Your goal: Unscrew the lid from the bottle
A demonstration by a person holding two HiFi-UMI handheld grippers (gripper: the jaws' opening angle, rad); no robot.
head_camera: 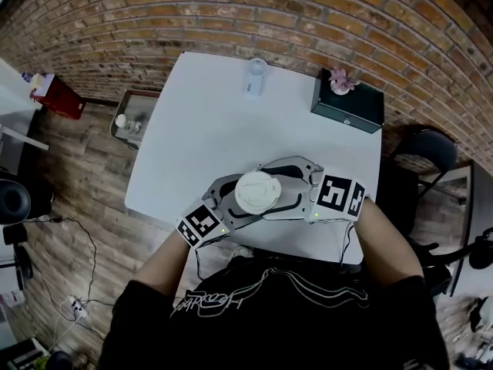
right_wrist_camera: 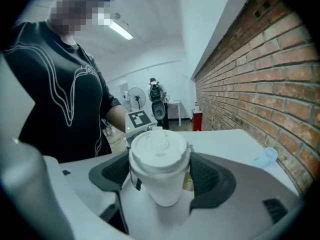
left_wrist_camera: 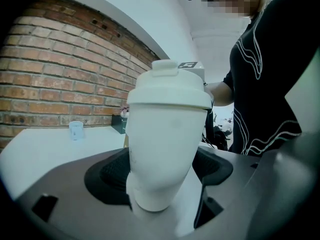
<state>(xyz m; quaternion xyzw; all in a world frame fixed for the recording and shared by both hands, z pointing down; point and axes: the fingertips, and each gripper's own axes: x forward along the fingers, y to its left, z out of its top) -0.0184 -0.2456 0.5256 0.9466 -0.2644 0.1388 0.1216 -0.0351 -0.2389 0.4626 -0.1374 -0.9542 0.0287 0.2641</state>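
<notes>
Bottle point(left_wrist_camera: 162, 154) and lid point(head_camera: 257, 192) at the near edge of a white counter point(head_camera: 200, 137), seen from above and from each gripper. The bottle is white, stands roughly upright and is held between the two grippers just in front of the person's black shirt point(head_camera: 277, 314). No view shows whether its base rests on the counter.

Left gripper point(head_camera: 228, 200): it approaches from the person's left. Its dark ribbed fingers point(left_wrist_camera: 110, 171) are closed against both sides of the bottle's body, below the lid. The lid sits on the bottle, its raised spout at the top.

Right gripper point(head_camera: 296, 187): it comes in from the opposite side, tilted downward. Its fingers point(right_wrist_camera: 212, 176) stand wide apart yet meet the rim of the lid on either side, so the lid is clasped between them. A brown label on the bottle shows just below the lid, beside the right-hand finger.

Background: a small clear cup point(head_camera: 255, 76) stands near the far edge of the counter. A dark box point(head_camera: 348, 105) with a pink flowering plant point(head_camera: 340, 79) on top sits at the far right corner. Both are well apart from the bottle. A brick wall point(head_camera: 308, 14) runs behind the counter.
</notes>
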